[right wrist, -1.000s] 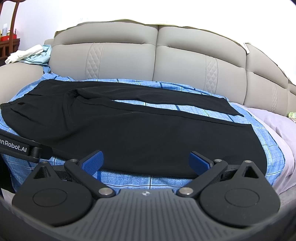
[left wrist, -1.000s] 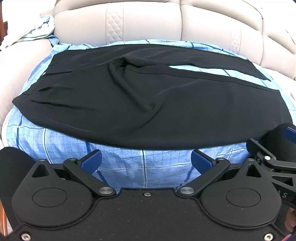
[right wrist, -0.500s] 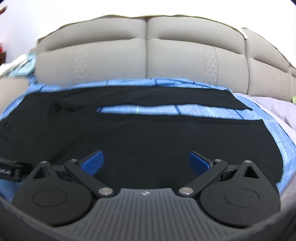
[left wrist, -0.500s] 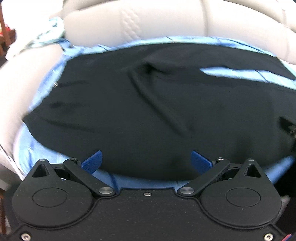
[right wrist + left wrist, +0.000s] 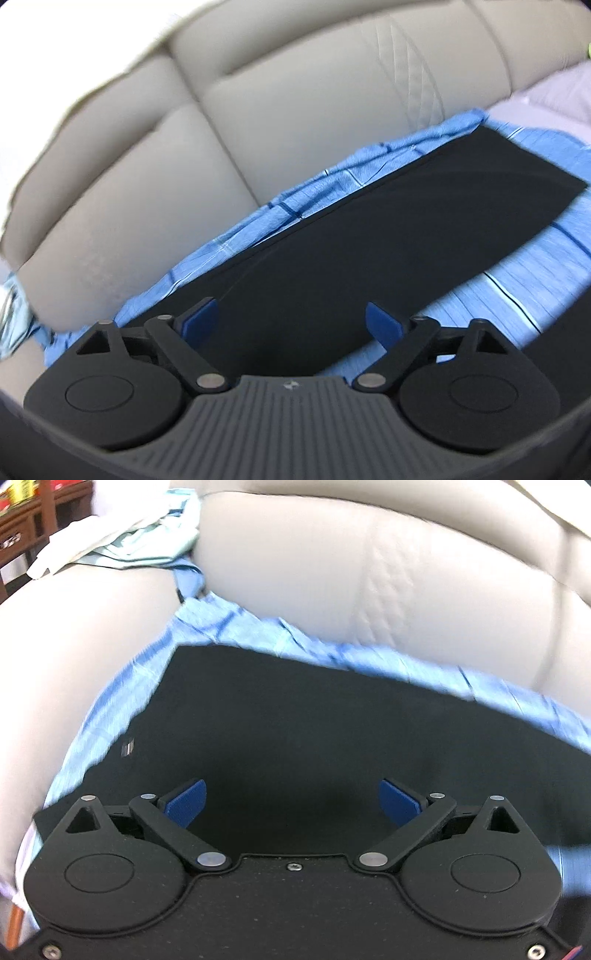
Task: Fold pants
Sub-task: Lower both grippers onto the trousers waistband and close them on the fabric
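Observation:
Black pants lie spread flat on a blue checked sheet over a sofa seat. In the left wrist view I see their waist end, with a small metal clasp near the left edge. My left gripper is open and empty, low over the waist area. In the right wrist view the far leg runs up to the right, its hem near the sheet's edge. My right gripper is open and empty, just above that leg.
The grey sofa backrest rises right behind the pants. The left armrest carries a crumpled pale cloth. Wooden furniture stands at far left. A lilac fabric lies past the sheet on the right.
Both grippers have moved forward and down over the pants, toward the backrest. The left one now sits over the waist, the right one over the far leg and tilted. Both jaws stay open.

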Demonstrator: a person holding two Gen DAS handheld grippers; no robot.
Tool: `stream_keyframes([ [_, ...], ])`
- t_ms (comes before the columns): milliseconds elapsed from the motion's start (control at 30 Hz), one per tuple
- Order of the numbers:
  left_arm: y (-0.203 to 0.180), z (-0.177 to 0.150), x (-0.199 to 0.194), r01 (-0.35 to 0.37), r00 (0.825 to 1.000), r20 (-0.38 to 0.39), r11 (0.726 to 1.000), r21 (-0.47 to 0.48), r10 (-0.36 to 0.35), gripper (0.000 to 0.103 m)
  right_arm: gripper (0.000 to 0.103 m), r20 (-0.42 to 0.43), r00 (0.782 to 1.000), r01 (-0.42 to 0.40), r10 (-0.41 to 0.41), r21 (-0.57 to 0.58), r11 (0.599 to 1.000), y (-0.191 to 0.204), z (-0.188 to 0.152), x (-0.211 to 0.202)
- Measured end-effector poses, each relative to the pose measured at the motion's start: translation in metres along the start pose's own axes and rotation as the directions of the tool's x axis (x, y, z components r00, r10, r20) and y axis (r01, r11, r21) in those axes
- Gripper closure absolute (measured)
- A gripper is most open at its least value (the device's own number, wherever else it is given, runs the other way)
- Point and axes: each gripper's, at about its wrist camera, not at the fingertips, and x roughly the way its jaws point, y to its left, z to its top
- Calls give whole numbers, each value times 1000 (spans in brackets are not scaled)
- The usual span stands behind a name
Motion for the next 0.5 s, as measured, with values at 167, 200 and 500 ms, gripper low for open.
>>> stream_keyframes([
  [167,14,55,66,-72,997,13,991,-116,74,3,12,-94,983,154,-159,-62,986,20,43,89],
  [200,14,61,79,-93,996,4,988,-125,94,3,12,-105,978,173,-180,-74,982,24,50,102],
  [500,16,95,167,-171,985,-46,957,-233,165,0,0,-142,908,367,-395,-190,911,56,72,209],
])
